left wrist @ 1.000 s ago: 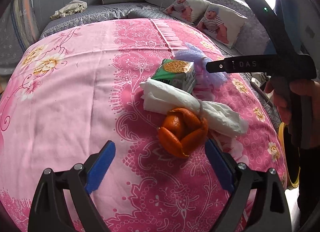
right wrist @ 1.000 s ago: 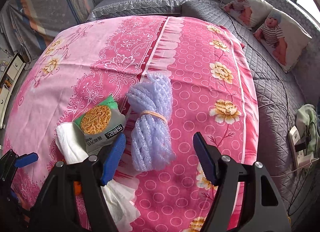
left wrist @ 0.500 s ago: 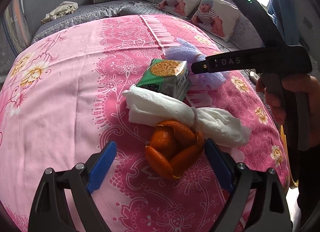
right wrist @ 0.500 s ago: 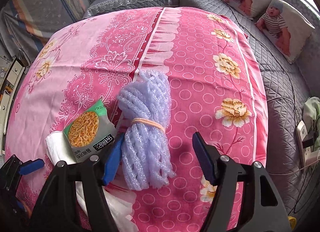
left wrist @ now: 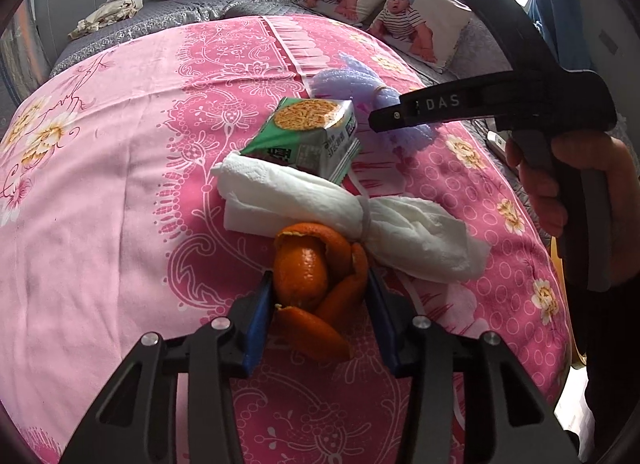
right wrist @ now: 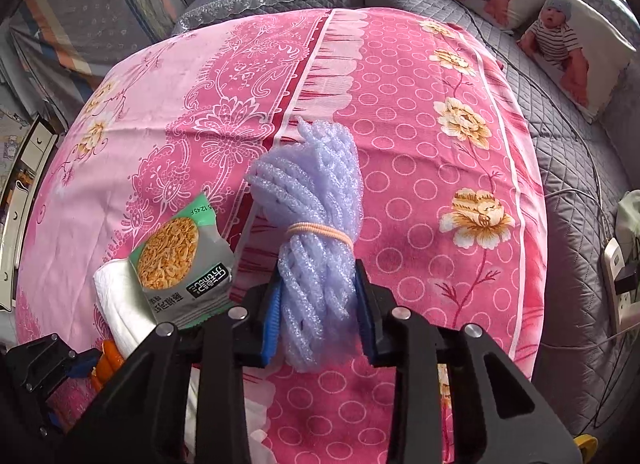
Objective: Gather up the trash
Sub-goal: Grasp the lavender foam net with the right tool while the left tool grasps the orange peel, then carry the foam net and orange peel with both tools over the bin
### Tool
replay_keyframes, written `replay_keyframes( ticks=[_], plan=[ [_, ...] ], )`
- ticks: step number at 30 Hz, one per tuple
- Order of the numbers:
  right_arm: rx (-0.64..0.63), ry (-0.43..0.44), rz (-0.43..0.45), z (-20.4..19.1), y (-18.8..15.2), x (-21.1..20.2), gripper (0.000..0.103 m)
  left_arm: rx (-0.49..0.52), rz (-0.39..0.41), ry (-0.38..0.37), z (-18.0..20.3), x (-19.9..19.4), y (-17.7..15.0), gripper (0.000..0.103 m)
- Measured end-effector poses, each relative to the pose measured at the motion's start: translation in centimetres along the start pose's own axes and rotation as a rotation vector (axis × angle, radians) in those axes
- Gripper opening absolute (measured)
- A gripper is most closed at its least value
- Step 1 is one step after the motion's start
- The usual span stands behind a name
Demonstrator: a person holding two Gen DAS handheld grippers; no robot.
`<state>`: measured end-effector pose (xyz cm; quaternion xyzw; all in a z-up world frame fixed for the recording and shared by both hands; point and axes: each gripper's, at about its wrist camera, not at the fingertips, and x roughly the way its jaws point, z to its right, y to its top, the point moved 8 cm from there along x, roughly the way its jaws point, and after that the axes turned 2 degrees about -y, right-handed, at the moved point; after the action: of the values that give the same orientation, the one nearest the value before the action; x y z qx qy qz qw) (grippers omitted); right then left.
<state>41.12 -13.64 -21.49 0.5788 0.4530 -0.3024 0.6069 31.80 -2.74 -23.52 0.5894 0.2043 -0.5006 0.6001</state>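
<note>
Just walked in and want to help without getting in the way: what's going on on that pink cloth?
A person is picking up trash with two tools at once. The left hand-held gripper is closing on the orange peel, its pads at both sides. The right hand-held gripper is closing on the purple foam net bundle. The white tissue and the green snack packet lie untouched on the pink cloth.

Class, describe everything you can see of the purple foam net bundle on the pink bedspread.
The purple foam net bundle is pale lilac, spongy mesh folded into a thick hank and cinched at its middle by a peach elastic band. It lies lengthwise on the pink bedspread, beside the snack packet. The right hand-held gripper is closing on its near end, blue pads against both sides.
</note>
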Motion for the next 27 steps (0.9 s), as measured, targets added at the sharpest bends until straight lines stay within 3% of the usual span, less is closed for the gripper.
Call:
replay_keyframes(
  ticks=[16,27],
  plan=[
    [-0.088,0.01,0.091,-2.5,-2.2,-6.9,0.025,-0.072,0.122,-0.003,0.2,-7.1,-1.5,0.039],
    [-0.114,0.019,0.096,-2.9,-4.9,-8.9,0.025,-0.119,0.113,-0.017,1.8,-10.0,-5.0,0.039]
  ],
)
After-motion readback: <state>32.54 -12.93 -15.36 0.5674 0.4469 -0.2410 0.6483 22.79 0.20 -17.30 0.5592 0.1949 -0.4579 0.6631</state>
